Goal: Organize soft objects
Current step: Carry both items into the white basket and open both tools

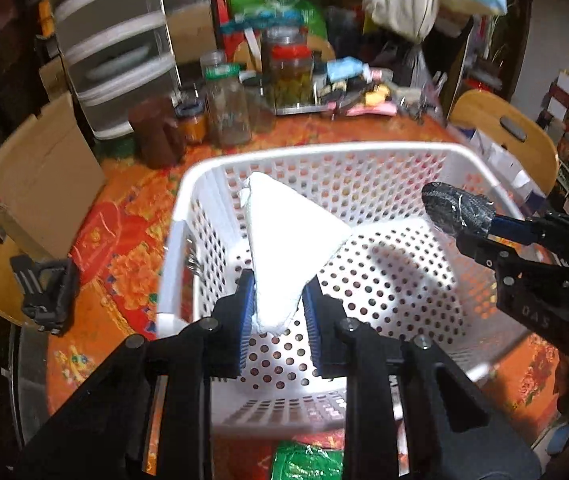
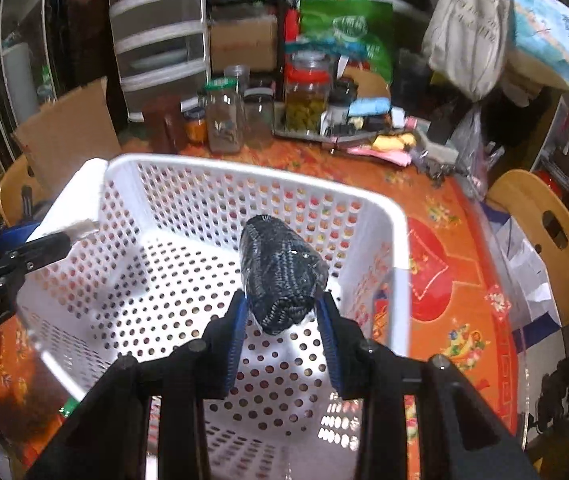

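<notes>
While both hands hang above the white perforated basket [image 1: 316,152] on the orange flowered worktop [image 1: 124,248], the left tool [image 1: 277,308] is clenched on a folded white cloth [image 1: 288,248], which juts toward twelve o'clock over the basket's floor. The right tool [image 2: 282,314] grips a dark rolled bundle wrapped in clear film [image 2: 280,276], likewise over the basket and clear of its floor. Glass jars [image 1: 228,108] crowd the worktop's far edge at eleven o'clock in the left wrist view.

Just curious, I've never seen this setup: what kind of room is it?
Probably a cluttered home dining area: a round table with an orange floral cloth, glass food jars, and a wooden chair.
</notes>
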### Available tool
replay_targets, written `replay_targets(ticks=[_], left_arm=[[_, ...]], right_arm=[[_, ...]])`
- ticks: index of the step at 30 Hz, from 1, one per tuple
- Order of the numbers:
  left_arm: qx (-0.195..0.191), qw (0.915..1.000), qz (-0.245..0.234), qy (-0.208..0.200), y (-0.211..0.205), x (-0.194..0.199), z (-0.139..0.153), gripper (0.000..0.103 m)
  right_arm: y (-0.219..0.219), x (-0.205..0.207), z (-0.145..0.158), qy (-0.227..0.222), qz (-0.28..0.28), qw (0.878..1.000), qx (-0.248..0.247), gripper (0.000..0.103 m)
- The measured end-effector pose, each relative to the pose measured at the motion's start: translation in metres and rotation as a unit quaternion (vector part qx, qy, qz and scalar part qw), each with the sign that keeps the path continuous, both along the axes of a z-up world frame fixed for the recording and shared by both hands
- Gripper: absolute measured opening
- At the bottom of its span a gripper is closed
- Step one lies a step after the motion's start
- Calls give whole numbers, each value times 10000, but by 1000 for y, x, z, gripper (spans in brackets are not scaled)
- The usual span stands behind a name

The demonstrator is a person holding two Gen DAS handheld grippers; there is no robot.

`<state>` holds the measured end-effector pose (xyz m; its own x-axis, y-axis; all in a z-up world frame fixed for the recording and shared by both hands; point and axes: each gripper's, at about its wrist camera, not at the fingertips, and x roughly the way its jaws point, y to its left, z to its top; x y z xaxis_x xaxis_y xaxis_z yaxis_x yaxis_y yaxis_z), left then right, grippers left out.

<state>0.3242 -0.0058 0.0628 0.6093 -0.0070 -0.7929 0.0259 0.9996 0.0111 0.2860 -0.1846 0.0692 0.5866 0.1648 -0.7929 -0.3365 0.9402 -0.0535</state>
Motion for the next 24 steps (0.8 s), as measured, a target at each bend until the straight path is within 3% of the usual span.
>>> replay_targets(ticks=[5,13,16,18,19,22,24], left_arm=[[-33,9997,40,250,2,15,-27,22],[-67,9996,40,273,5,17,-37,25],[-20,9997,26,222,6,15,-36,36],[-25,9999,31,142,6,13,-34,56],[-28,9999,49,95,6,11,-32,60],[-22,10000,34,-42,6,7,-25,69],[-24,9999,28,-107,6,3,-20,78]], right_arm=[[9,12,-18,276,21,9994,-187,35],[15,14,-26,382,66,9989,-252,36],[16,13,-26,323,59,9990,-299,36],[16,11,-25,278,93,9992,-265,41],[17,10,-23,250,104,9993,-250,44],[16,5,-16,119,122,9997,-191,67],[15,1,-10,53,125,9998,-156,71]])
